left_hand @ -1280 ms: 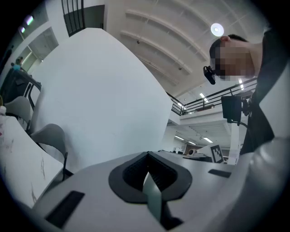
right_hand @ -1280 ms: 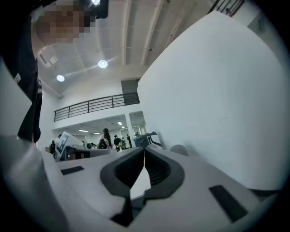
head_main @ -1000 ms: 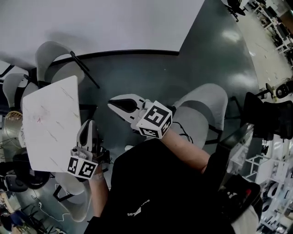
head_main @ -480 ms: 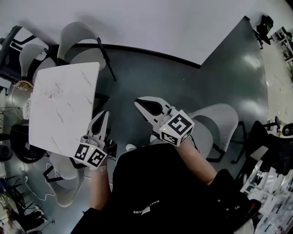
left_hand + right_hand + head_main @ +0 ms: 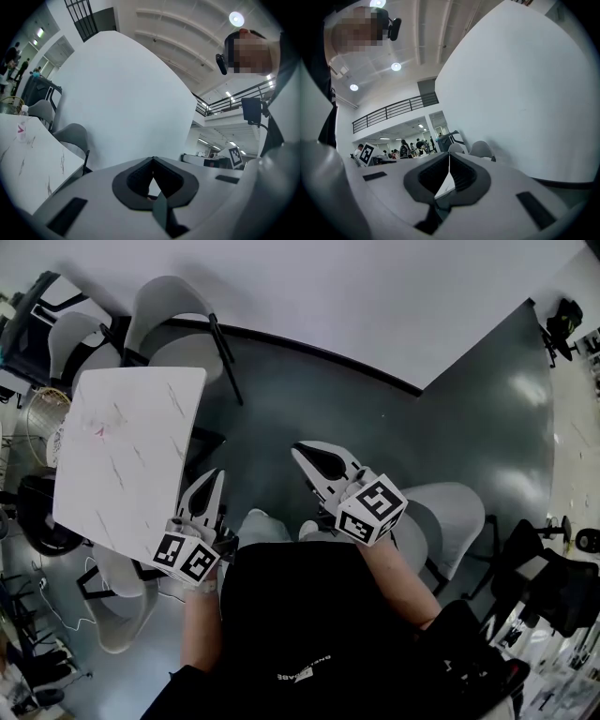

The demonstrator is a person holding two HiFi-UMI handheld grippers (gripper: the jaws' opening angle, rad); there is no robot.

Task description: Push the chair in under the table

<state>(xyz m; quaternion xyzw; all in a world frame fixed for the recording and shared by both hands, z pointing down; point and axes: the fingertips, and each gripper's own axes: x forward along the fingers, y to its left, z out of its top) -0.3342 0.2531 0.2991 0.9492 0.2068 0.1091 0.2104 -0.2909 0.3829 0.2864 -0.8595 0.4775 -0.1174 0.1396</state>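
Observation:
A white marble-look table [image 5: 122, 456] stands at the left of the head view. One grey chair [image 5: 178, 324] is at its far side, a second grey chair [image 5: 117, 610] sits tucked at its near side, and a third [image 5: 441, 526] stands away from it at my right. My left gripper [image 5: 214, 476] is shut and empty beside the table's right edge. My right gripper [image 5: 305, 454] is also shut and empty, over bare floor between the table and the right chair. The left gripper view has the left gripper [image 5: 152, 161] level, with the table [image 5: 28, 154] and a chair [image 5: 70, 136] beyond.
A white wall [image 5: 375, 296] curves across the back, with dark glossy floor [image 5: 309, 399] below it. More chairs and clutter crowd the far left corner [image 5: 47, 324]. Dark equipment [image 5: 553, 577] stands at the right. In the right gripper view the right gripper [image 5: 449, 157] faces chairs [image 5: 480, 149] and distant people.
The head view has swung so the table sits closer and the right chair lies further behind me. Both grippers have come down a little and stayed shut.

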